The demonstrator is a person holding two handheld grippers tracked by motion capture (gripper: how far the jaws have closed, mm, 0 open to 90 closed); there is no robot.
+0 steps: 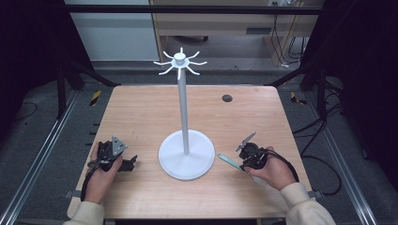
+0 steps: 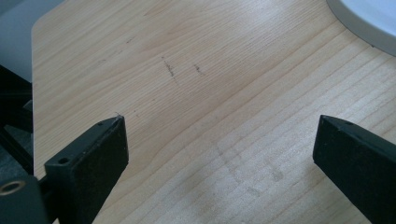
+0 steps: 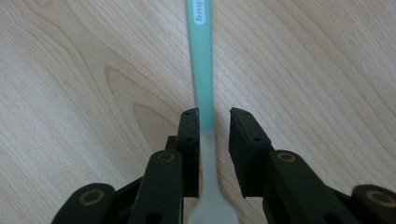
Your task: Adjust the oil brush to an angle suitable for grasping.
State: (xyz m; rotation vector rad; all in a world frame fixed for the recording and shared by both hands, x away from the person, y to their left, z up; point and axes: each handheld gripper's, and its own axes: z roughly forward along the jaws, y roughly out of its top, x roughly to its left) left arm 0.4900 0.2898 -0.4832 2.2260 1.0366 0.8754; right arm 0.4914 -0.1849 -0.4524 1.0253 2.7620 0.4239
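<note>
Left tool point(image 1: 133, 162) at 7 o'clock on the worktop point(image 1: 141, 112), low, jaws wide apart, nothing between them, pointing toward 3 o'clock. Left hand point(image 1: 101, 173) wraps it from below. Right tool point(image 1: 240, 158) at 4 o'clock, right hand point(image 1: 272, 168) behind it, jaws narrowly parted, not pressing, pointing toward 9 o'clock.

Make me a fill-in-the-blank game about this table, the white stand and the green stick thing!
1. The tall white stand rises from a round ____ base.
2. The thin handle lying between the right gripper's jaws is pale ____.
3. The left gripper has its jaws wide ____ over bare wood.
4. The table top is made of ____.

Missing words: white; green; open; wood
</note>
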